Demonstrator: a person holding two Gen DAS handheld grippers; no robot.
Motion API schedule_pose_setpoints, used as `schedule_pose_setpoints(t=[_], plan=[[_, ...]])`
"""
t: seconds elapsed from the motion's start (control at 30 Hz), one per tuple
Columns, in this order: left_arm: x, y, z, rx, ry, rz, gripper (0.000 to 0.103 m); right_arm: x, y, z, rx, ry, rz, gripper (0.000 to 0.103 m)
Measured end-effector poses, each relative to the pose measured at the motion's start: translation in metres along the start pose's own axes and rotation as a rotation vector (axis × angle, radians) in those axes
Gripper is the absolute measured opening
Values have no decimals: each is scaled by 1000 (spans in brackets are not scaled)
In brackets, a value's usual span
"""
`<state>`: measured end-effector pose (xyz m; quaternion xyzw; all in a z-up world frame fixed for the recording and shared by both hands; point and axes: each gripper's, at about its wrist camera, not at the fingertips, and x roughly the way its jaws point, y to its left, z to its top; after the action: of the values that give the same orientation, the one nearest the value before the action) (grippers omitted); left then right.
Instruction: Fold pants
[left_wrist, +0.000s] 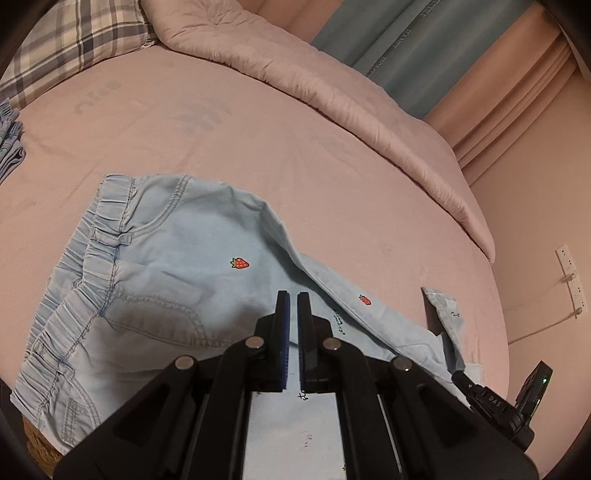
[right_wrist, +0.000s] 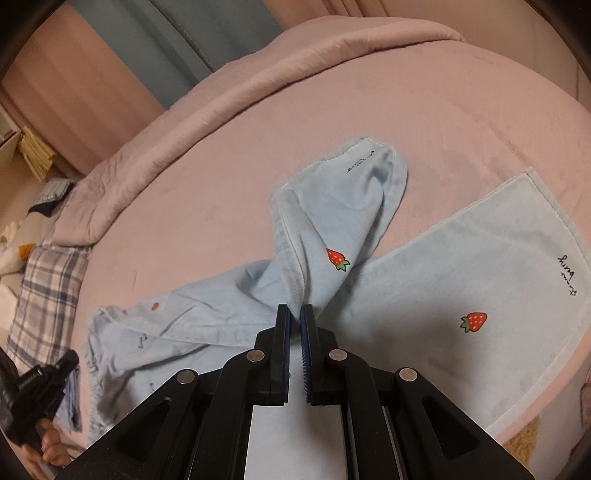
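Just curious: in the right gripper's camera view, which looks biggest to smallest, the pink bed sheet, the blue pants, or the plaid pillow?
1. pink bed sheet
2. blue pants
3. plaid pillow, partly cut off at the edge

Pants lie spread on the bed sheet, waistband to the left in the left wrist view, legs running right. A folded quilt lies along the sheet's far edge, a pillow at its far left corner. In the right wrist view, one leg is bunched between the right gripper fingers, the other flat to the right.
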<state>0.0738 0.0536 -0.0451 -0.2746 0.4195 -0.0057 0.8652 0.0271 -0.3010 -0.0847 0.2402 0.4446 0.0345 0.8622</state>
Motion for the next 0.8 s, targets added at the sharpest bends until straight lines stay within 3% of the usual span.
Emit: schedule_pose_setpoints(t=[0.37,0.47,0.53,0.57,0.67,0.8], plan=[[31,-7,30,-17,49,24,5,11,-10,-5,32,47,3,6],[40,-9,36,-31,63,27,19,12,-10,-6,23,48,-4,6],[48,-9,40,-48,82,36,50,13,-11,-6,24,53,-3,6],[53,-10,42,-52,90,43,56,14,-13,-6,25,56,-1,6],[72,-11,48,-48,119,78,59,15,-15,-6,35,62,6,6],[94,-1,52,-101,142,87,53,16,-16,-7,33,66,6,6]])
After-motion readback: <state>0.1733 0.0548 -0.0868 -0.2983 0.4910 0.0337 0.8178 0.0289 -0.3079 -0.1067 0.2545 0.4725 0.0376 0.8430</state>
